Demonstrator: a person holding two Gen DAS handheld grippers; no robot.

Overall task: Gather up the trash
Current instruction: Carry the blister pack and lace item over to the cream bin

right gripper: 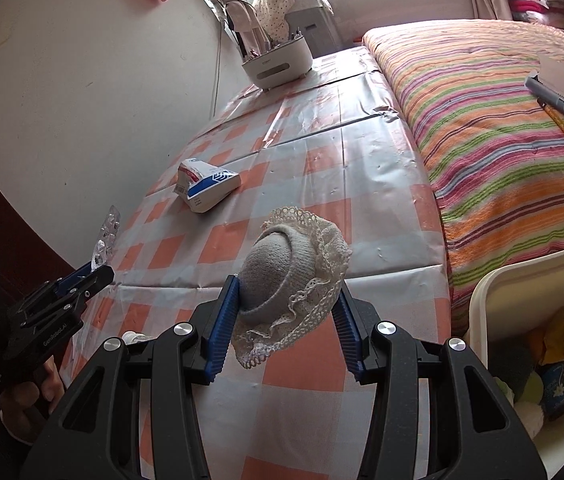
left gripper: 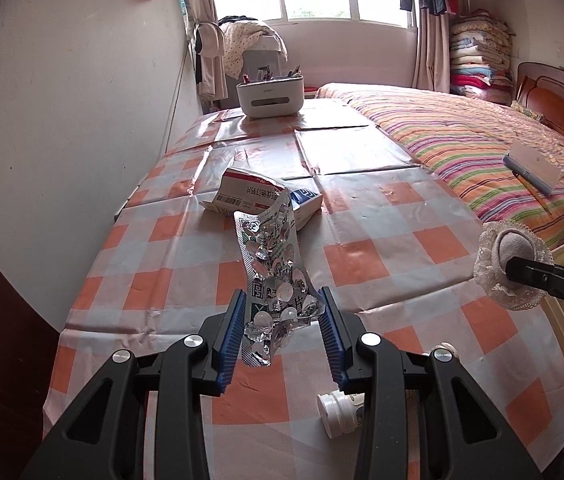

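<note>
Orange-and-white checks, candy stripes, silver foil

The tablecloth [left gripper: 381, 256] is checked orange and pale white; at 2 o'clock the bedspread [left gripper: 461, 136] runs pink, orange and green stripes. The blister pack [left gripper: 272, 264] is silver foil, the sock [right gripper: 278, 272] grey with cream lace, the medicine box [right gripper: 208, 184] white, blue and red, the bin [right gripper: 493, 296] cream.

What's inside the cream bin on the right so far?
In the right wrist view, the cream bin holds a crumpled yellow wrapper, a dark blue packet, and something pale green and white beside it. Its rim and the picture's edge hide the rest.
</note>
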